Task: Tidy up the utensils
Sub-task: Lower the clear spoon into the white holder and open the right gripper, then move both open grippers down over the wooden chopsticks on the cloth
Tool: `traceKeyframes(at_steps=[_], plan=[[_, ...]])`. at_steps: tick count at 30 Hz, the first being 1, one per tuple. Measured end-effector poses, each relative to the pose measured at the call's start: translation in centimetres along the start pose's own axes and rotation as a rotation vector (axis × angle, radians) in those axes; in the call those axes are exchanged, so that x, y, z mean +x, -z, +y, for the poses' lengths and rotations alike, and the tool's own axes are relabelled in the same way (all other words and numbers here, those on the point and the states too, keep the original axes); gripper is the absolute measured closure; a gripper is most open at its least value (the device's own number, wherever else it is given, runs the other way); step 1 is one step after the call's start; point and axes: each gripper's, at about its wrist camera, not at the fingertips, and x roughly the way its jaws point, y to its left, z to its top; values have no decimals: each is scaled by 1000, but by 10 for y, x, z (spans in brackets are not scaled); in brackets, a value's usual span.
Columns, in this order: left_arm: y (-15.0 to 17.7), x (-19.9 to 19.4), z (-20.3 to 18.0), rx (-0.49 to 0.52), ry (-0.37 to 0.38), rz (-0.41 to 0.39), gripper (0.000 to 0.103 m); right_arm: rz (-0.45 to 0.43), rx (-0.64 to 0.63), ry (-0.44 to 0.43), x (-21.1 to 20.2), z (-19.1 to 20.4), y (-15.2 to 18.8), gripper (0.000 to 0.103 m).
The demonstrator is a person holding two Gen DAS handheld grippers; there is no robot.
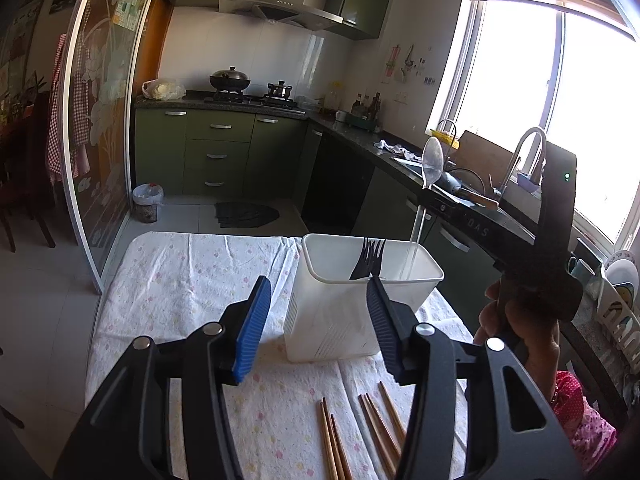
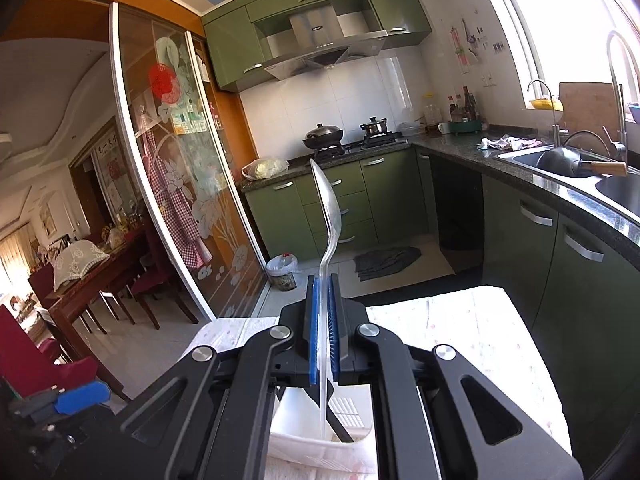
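Observation:
A white plastic utensil holder stands on the table with black forks in it. My left gripper is open and empty just in front of the holder. Several wooden chopsticks lie on the cloth below it. My right gripper is shut on a clear plastic spoon, bowl up. The spoon's handle reaches down into the holder. In the left wrist view the spoon stands upright at the holder's right side, with the right gripper body beside it.
The table carries a floral white cloth. A kitchen counter with sink runs along the right. A dish rack stands at the far right. A glass sliding door and a dining area lie to the left.

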Motion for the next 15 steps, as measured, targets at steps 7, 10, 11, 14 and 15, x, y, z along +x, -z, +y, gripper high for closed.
traceKeyframes(at_steps=[7,10,11,14,15], plan=[[18,11,1,-17,-3,126,51,21,-36,18,-13,3,29,76],[35,24,-2,-25,-1,265,51,27,-33,14,-36,1,32,76],[43,30,-3,-28,-2,319,51,40,-30,5,-45,1,33,76],[67,49,-7,-41,-6,500,53,126,-35,4,-66,-2,38,76],[75,55,-9,-44,-9,556,56,162,-36,2,-73,-4,41,76]])
